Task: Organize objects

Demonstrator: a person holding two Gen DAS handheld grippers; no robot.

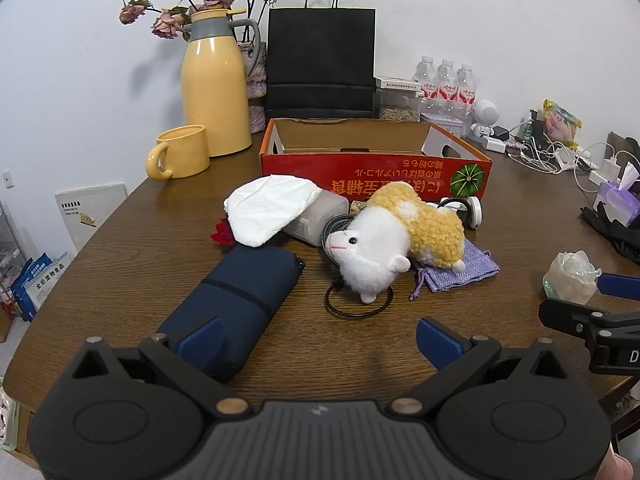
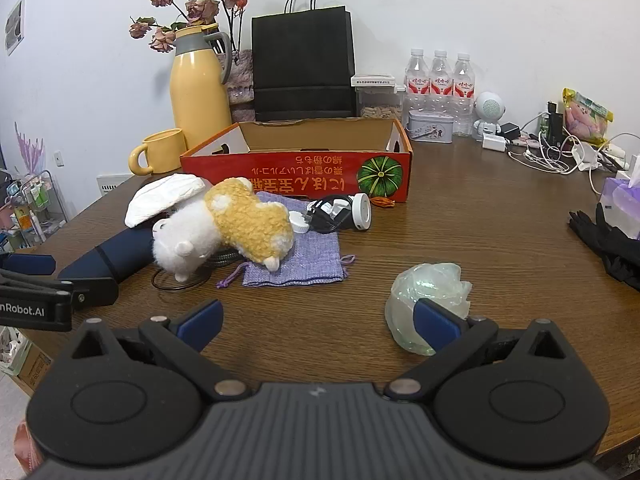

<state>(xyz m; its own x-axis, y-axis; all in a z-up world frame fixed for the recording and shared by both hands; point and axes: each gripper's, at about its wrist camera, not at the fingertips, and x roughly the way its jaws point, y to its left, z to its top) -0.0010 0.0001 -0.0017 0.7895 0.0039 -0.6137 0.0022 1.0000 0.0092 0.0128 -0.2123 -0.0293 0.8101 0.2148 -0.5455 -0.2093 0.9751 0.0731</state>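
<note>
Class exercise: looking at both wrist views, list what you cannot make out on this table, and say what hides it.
- Floor of the red cardboard box: both views, hidden by its front wall.
- Cable: left view, mostly covered by the plush toy.
- Clear plastic lump: right view, near side behind the right gripper finger; contact unclear.

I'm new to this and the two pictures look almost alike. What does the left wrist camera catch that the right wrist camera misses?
Only the left wrist view shows the small red thing beside the white cloth. Only the right wrist view shows the grey tin near the water bottles, and an orange scrap by the red box. Both show the plush toy, purple pouch, navy case and open tongs.
</note>
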